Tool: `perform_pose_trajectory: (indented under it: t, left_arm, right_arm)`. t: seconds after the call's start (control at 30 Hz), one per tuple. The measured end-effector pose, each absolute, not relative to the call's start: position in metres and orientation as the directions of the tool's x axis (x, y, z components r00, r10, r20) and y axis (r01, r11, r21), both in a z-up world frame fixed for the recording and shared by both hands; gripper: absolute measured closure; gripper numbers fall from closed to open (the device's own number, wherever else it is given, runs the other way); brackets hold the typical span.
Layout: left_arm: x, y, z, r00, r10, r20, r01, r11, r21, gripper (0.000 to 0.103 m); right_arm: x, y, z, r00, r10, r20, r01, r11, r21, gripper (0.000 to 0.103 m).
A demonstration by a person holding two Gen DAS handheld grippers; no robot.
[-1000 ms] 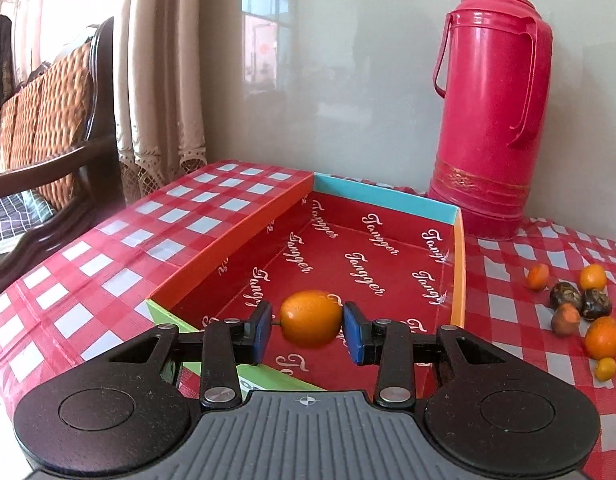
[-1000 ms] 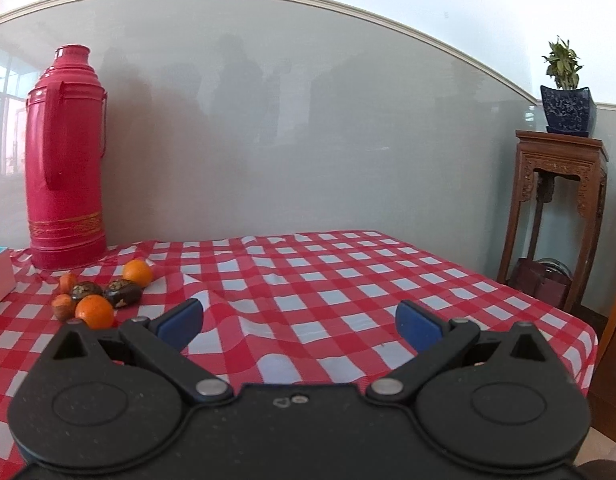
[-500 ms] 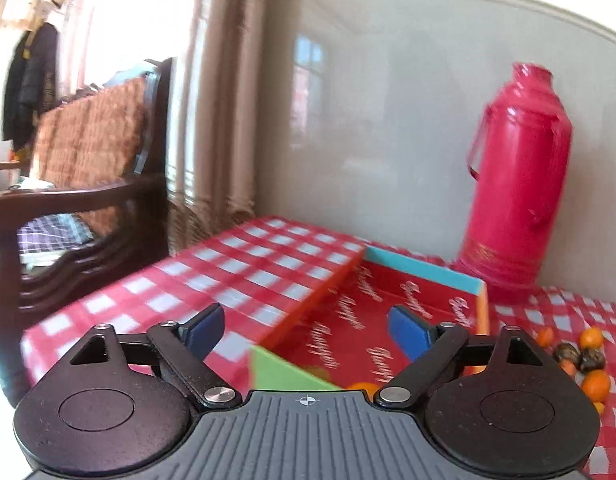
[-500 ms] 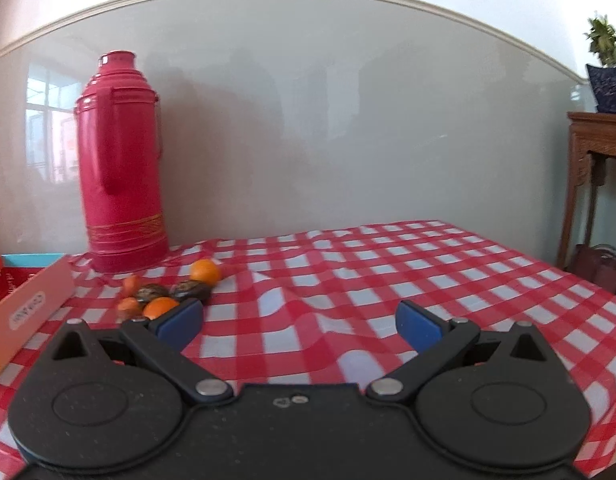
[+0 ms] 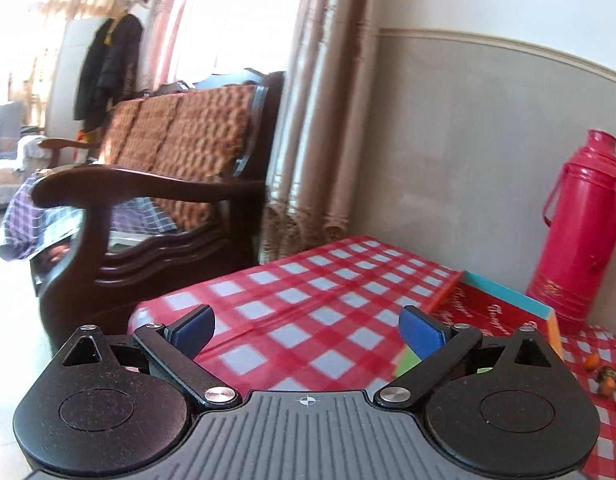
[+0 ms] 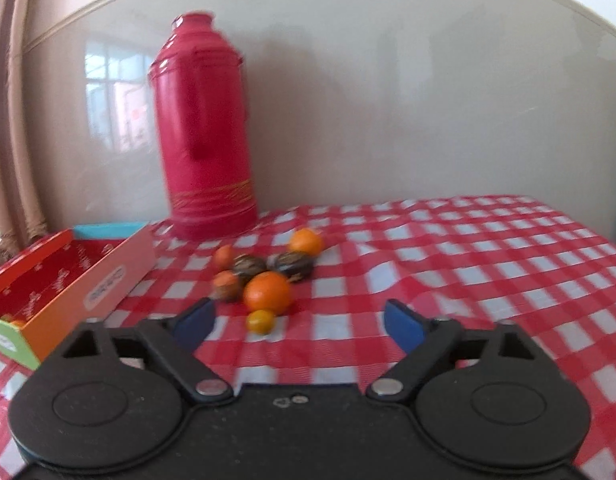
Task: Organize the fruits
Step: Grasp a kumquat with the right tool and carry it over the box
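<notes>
Surface: red-checked tablecloth [image 6: 467, 248], grey wall behind.
Left gripper [image 5: 306, 329]: spread wide, holding nothing, over the cloth; wooden chair [image 5: 148, 200] at 10 o'clock.
Right gripper [image 6: 298, 320]: spread wide, holding nothing.
Fruits [image 6: 267, 293]: clustered on the cloth at 12 o'clock, just beyond the right fingertips [image 6: 196, 317].
Box [image 6: 68, 288]: at 9 o'clock of the fruits, one orange piece [image 6: 18, 323] inside its near end.
Thermos [image 6: 204, 128]: upright behind, at 11 o'clock.
</notes>
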State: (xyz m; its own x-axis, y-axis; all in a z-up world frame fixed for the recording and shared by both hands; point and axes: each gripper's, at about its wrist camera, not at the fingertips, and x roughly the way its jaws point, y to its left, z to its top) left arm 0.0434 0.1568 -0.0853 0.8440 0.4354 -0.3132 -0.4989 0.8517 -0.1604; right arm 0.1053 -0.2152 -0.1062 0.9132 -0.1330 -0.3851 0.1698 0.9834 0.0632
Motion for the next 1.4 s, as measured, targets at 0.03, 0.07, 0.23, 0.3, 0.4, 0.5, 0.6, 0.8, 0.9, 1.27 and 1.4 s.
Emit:
perform_pose_trajectory:
  t: [0.03,0.07,0.23,0.3,0.4,0.5,0.6,0.8,0.9,1.27,1.4]
  left_arm:
    - [0.041,0.16,-0.087,0.843,0.439,-0.31,-0.502,0.849,-0.164,0.005]
    - [0.038,0.163,-0.088,0.842,0.443,-0.307,-0.506,0.846,-0.168,0.005]
    - [0.026,0.176,-0.094,0.834,0.471,-0.287,-0.531,0.826,-0.187,0.005]
    - [0.019,0.181,-0.096,0.832,0.481,-0.276,-0.54,0.816,-0.206,0.004]
    - [0.013,0.19,-0.1,0.828,0.482,-0.285,-0.548,0.803,-0.234,0.004]
    - [0.007,0.197,-0.103,0.821,0.496,-0.284,-0.563,0.785,-0.256,0.004]
    - [0.003,0.2,-0.105,0.818,0.505,-0.275,-0.57,0.777,-0.267,0.004]
    - [0.006,0.201,-0.107,0.822,0.498,-0.276,-0.563,0.781,-0.269,0.002]
    - [0.006,0.199,-0.106,0.823,0.501,-0.267,-0.562,0.784,-0.263,0.0]
    - [-0.006,0.207,-0.108,0.796,0.544,-0.266,-0.605,0.732,-0.313,0.0]
    - [-0.013,0.213,-0.111,0.779,0.565,-0.273,-0.627,0.702,-0.338,0.0]
  right_arm:
    - [0.112,-0.212,-0.107,0.906,-0.115,-0.407,0.155,0.986,0.066,0.038]
    - [0.12,-0.209,-0.108,0.898,-0.1,-0.429,0.144,0.987,0.072,0.039]
    - [0.151,-0.199,-0.11,0.862,-0.085,-0.5,0.14,0.987,0.074,0.058]
    - [0.16,-0.197,-0.113,0.847,-0.08,-0.526,0.142,0.987,0.08,0.059]
    - [0.172,-0.199,-0.117,0.825,-0.083,-0.559,0.159,0.983,0.089,0.067]
    - [0.178,-0.206,-0.121,0.814,-0.071,-0.577,0.169,0.978,0.118,0.076]
    - [0.182,-0.208,-0.123,0.807,-0.076,-0.586,0.176,0.978,0.115,0.08]
    - [0.187,-0.205,-0.125,0.807,-0.043,-0.589,0.142,0.982,0.123,0.091]
    - [0.188,-0.204,-0.125,0.807,-0.03,-0.589,0.129,0.983,0.127,0.091]
    - [0.171,-0.175,-0.099,0.851,0.137,-0.507,-0.037,0.979,0.202,0.091]
    - [0.167,-0.145,-0.087,0.843,0.257,-0.472,-0.162,0.959,0.233,0.091]
